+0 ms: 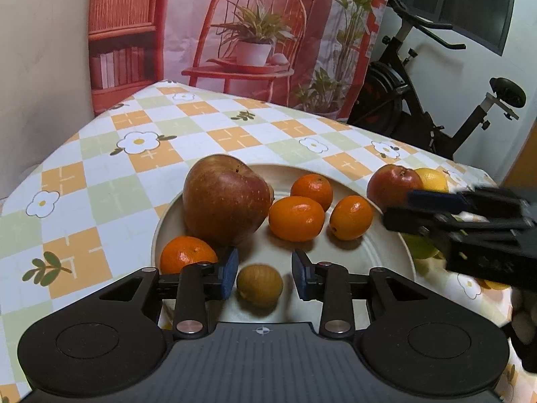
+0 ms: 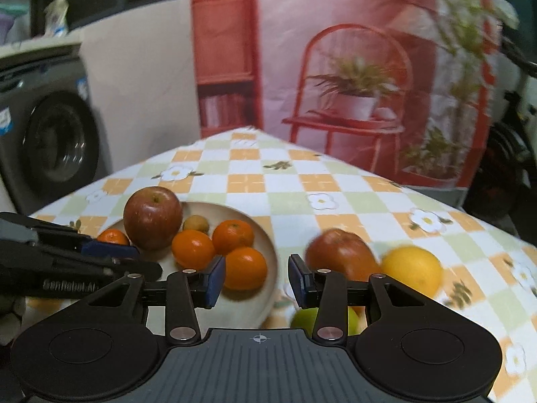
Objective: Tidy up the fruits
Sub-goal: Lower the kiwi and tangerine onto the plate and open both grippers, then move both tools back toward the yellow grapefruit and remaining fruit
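Tablecloth [image 1: 100, 201] in orange, green and white checks with daisies covers the table. On it sits a pale round plate [image 1: 386, 252].

The large red-brown apple [image 1: 225, 198] stands at the plate's left rear. It is upright, with its stem end up and tipped slightly toward the back. A second, smaller apple [image 1: 391, 186] lies off the plate on the cloth, just beyond the right rim, stem end up. A yellow citrus fruit [image 1: 433, 179] is right beside it on the far side. A green fruit [image 1: 419, 247] lies on the cloth near the plate's right edge and is mostly hidden.

The left gripper [image 1: 265, 277] hangs over the plate's near edge and points down at a slant. Its blue pads stand apart. The right gripper [image 2: 256, 280] reaches in from the right over the plate's right rim. Its pads also stand apart, with nothing between them.

Four oranges are on the plate. A round orange [image 1: 188, 253] lies at the near left against the large apple. A far orange [image 1: 312, 189] is near the back. An oval orange [image 1: 296, 218] lies in the middle, long axis running left to right. A tilted orange [image 1: 350, 217] lies to its right, long axis leaning up toward the right.

The small brown oval fruit [image 1: 260, 285] rests on the plate between the left gripper's pads, released, with a gap showing on each side. Its long axis runs roughly across, from pad to pad.
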Available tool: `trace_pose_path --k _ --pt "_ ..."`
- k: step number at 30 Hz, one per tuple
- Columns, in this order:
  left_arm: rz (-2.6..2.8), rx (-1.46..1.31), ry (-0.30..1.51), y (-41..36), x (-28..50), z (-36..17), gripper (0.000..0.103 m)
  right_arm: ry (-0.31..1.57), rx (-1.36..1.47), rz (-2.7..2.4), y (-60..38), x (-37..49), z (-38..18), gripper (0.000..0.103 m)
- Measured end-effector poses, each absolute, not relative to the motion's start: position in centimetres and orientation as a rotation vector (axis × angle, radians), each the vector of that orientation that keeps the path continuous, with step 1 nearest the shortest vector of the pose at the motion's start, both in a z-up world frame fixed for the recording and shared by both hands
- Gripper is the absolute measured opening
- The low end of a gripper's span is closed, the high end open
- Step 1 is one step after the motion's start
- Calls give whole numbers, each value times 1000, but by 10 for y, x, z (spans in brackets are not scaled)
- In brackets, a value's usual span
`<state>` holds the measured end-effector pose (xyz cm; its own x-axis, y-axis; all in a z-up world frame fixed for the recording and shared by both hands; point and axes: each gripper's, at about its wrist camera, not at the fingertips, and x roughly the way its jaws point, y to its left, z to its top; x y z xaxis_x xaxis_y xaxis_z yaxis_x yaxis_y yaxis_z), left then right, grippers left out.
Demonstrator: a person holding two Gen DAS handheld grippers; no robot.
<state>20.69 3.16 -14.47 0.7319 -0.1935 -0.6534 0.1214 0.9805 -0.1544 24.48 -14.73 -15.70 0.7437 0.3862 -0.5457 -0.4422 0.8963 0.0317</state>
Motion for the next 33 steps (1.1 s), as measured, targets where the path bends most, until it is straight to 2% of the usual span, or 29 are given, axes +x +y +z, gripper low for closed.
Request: trace_pose_path --k 11,26,33 --pt "-188 -54 667 14 194 -131 37 551 -21 321 -201 190 -171 38" --pt "-245 16 668 -6 181 -132 37 539 32 276 -219 181 -176 38" --pt "-250 23 663 -7 179 -133 44 528 40 253 -226 174 -176 38"
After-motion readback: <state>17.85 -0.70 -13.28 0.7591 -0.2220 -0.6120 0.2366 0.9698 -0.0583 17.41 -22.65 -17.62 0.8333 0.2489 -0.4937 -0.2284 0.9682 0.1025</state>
